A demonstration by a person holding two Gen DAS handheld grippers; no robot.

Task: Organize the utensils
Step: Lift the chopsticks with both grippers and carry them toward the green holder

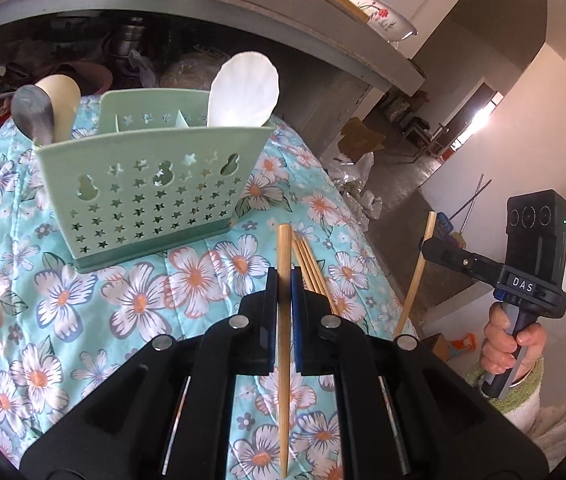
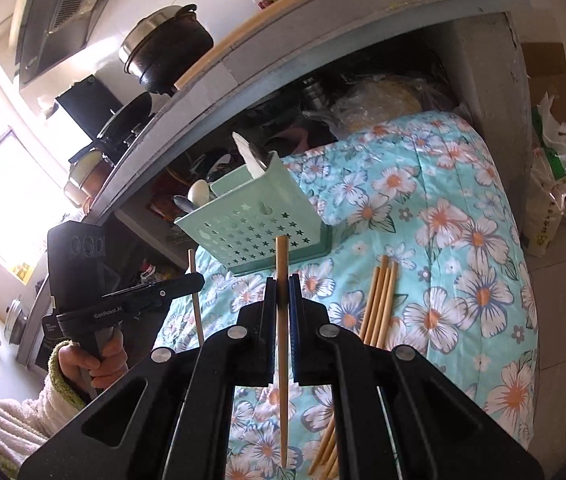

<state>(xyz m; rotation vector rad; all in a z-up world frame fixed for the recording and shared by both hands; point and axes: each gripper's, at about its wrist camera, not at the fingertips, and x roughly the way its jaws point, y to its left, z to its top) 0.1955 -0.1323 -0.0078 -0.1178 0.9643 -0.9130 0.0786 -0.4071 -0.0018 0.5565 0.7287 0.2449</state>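
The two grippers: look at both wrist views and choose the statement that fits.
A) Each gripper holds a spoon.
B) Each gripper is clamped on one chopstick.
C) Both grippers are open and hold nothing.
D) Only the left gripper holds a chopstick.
B: the left gripper is shut on a chopstick and the right gripper on another chopstick, while more loose chopsticks lie on the floral cloth.

Your caddy [image 1: 151, 184] was matt mint plastic, pierced with star holes. The chopsticks [image 2: 379, 300] looked like pale, smooth wood or bamboo. The cloth [image 1: 83, 300] under them was quilted floral fabric with a slight sheen. One spoon [image 1: 35, 114] was dull grey metal, the scoop [image 1: 243, 88] glossy white. Your left claw [image 1: 284, 280] was matt black plastic with shiny metal pins.
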